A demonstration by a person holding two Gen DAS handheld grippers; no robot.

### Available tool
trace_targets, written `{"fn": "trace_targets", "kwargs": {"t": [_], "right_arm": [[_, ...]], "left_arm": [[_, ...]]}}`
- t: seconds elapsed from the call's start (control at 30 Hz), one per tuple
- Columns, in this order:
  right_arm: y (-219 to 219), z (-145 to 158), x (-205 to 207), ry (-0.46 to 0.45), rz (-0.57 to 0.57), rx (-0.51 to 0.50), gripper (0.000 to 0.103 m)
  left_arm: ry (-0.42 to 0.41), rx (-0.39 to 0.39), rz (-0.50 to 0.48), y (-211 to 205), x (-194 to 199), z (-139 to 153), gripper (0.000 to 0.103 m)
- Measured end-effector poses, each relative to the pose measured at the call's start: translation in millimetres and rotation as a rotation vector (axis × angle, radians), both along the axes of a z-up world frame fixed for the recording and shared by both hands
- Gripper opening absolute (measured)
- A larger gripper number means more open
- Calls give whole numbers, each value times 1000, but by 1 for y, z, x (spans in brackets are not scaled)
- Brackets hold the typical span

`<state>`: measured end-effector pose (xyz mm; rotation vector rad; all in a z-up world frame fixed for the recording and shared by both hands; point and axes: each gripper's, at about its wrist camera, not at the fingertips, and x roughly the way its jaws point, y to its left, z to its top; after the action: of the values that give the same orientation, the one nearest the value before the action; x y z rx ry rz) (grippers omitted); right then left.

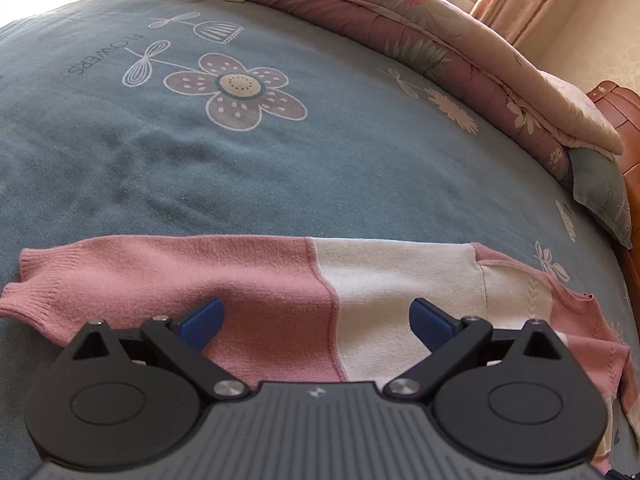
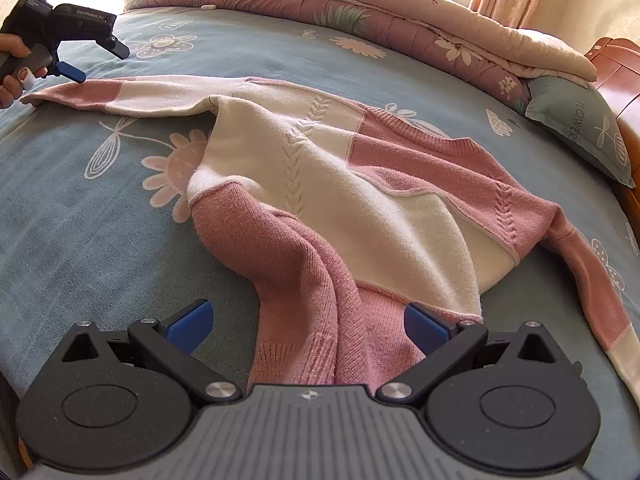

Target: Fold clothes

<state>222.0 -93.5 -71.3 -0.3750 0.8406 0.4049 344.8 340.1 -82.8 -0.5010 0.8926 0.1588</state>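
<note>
Left wrist view: my left gripper (image 1: 316, 324) has its two blue fingers (image 1: 202, 322) wide apart, with nothing between them but the knit below. Right under and just ahead of it lies one long sleeve (image 1: 248, 280) of the pink and white knitted sweater (image 1: 400, 280). The pink cuff end is off to the left of my gripper, and the white part is ahead and to the right. The sleeve is stretched flat on the blue-grey bed sheet with big flower drawings (image 1: 240, 152). Far ahead, past the sheet, is a rolled-up pink flowery quilt (image 1: 440, 52). A blue-grey pillow (image 1: 600, 196) sits far to the right, next to the brown wooden headboard (image 1: 628, 128).

In the right wrist view, my right gripper (image 2: 306, 328) is open wide too. The bottom pink hem (image 2: 320, 340) of the sweater is bunched up between the fingers, but they do not pinch it. The rest of the sweater (image 2: 340, 184) spreads out ahead, with a white middle and pink blocks. Its other sleeve (image 2: 592, 280) runs down on the right side of my gripper. Far ahead to the left I can see my left gripper (image 2: 74, 72) again, held in my hand (image 2: 14, 70), just above the far sleeve's cuff (image 2: 60, 94). I cannot tell if it touches the cuff.
</note>
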Motion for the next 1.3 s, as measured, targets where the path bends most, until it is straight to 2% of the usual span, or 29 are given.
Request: {"fn": "trace_targets", "kwargs": {"t": [0.07,0.2,0.33,0.4,0.5,0.57,0.73,0.87,1.0,1.07,1.17,1.23,1.3], "right_arm": [[-1,-2,1,6,-4,-3,103],[-3,-5,4,17,-11,2,103],[0,-4,8,16,-5,10,103],[4,-4,9,15,0,5,103],[8,-6,9,18,7,-12,103],[8,-7,9,22,9,-28,103],[8,-12,15,38,-14,-49,103],[9,-8,14,34,-11,-38,103],[12,-9,13,37,-2,-34,103],[16,-12,13,45,4,-28,103],[23,-14,11,51,25,-23,103],[27,-11,6,43,46,-21,103],[27,-10,3,34,54,-34,103]], "left_arm": [[45,-30,28,6,-6,-16,99],[43,-18,-38,4,-25,-2,99],[-113,-128,4,25,-21,31,100],[-131,-179,39,36,-7,32,100],[-36,-223,72,42,21,7,100],[34,-209,77,41,32,-12,100],[-34,-91,97,42,47,-20,101],[-33,-86,124,50,53,-8,100],[-135,-211,68,52,19,15,101],[-153,-302,44,52,4,13,101],[-56,-265,94,58,-10,-3,101],[37,-91,185,70,-15,-12,99],[35,-1,267,85,-27,-12,97]]}}
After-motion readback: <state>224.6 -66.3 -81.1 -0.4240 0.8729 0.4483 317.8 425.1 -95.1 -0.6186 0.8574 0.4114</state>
